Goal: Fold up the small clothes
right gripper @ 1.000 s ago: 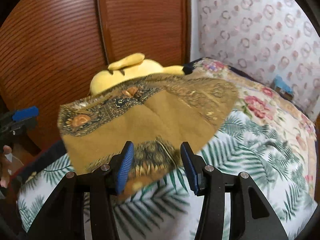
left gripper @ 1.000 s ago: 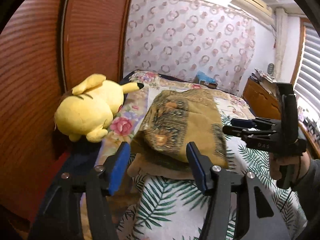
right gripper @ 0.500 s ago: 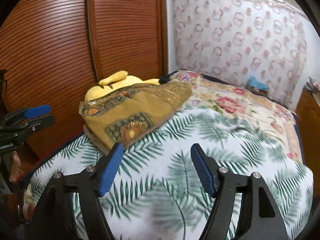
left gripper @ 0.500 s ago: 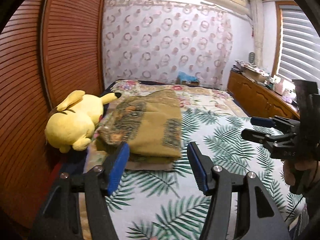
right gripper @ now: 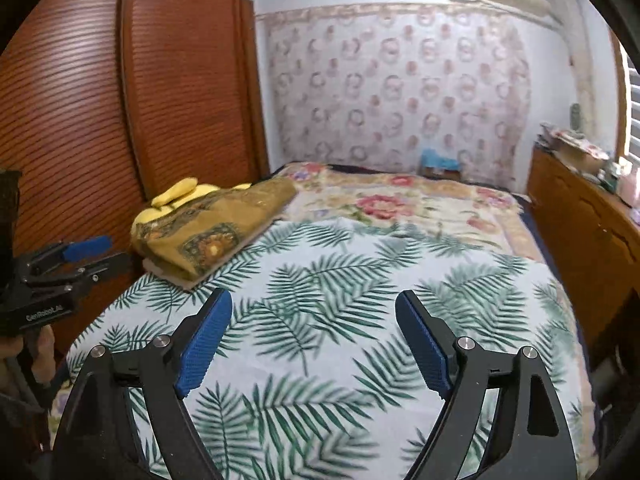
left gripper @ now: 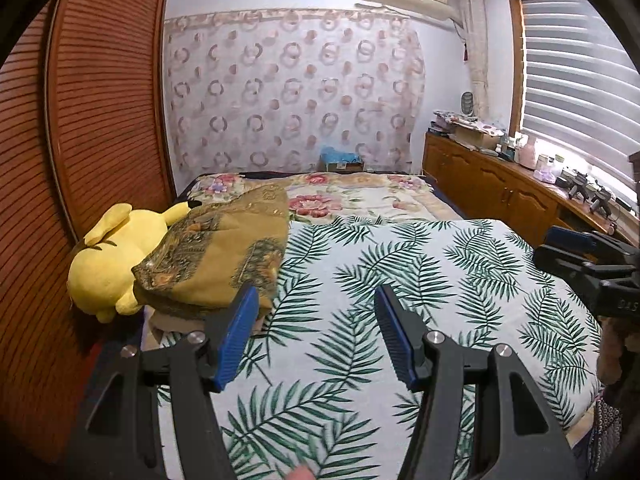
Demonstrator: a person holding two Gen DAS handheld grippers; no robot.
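Left wrist: left gripper hanging empty, half open; folded ochre garment lying stacked beside yellow plush.
Right wrist: right gripper has just been opening wide, nothing between. Cloth looks soft, light; pinch hems.

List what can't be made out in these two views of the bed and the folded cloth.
- Plush toy, right wrist view: mostly hidden behind the folded cloth.
- Pale layer under the cloth, left wrist view: only an edge shows; what it is can't be told.
- Items on the cabinet top, left wrist view: too small to identify.
- Right gripper, left wrist view: cut off by the frame edge.
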